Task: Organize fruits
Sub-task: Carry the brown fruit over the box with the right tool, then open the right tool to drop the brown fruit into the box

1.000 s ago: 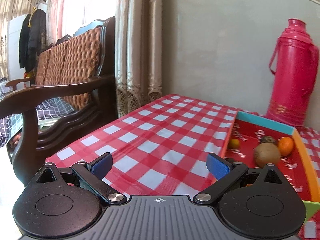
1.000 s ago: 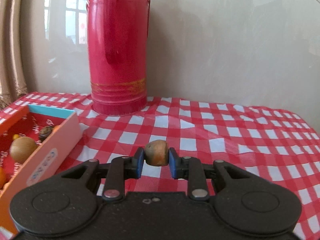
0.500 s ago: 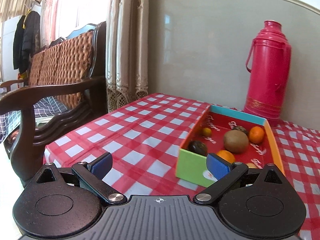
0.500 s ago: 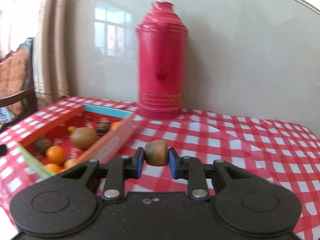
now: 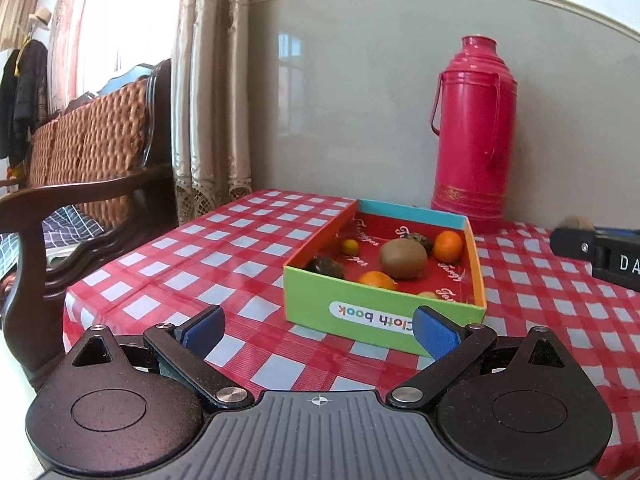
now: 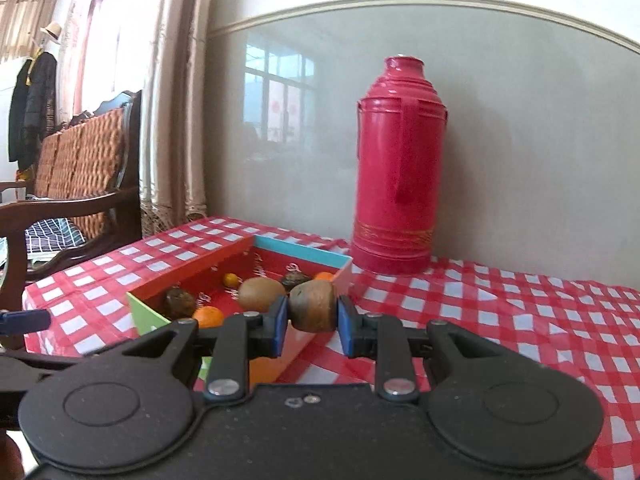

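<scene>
A shallow box [image 5: 360,316] with a green front wall and red inside stands on the checked table. It holds a kiwi [image 5: 403,258], an orange [image 5: 448,245], another orange [image 5: 376,280], a small yellow fruit [image 5: 350,246] and two dark fruits [image 5: 325,268]. My left gripper [image 5: 318,330] is open and empty, in front of the box. My right gripper [image 6: 312,320] is shut on a brown kiwi [image 6: 313,306], held above the table by the box's right wall [image 6: 280,360]. The right gripper also shows at the right edge of the left wrist view [image 5: 596,246].
A tall red thermos [image 5: 472,136] stands behind the box against the wall, also in the right wrist view [image 6: 396,172]. A wooden wicker-backed chair [image 5: 80,168] is left of the table. The table's left edge [image 5: 80,300] is near my left gripper.
Both grippers have pulled back and swung, so the box now sits centred before the left gripper. The right gripper has carried its kiwi left, up to the box.
</scene>
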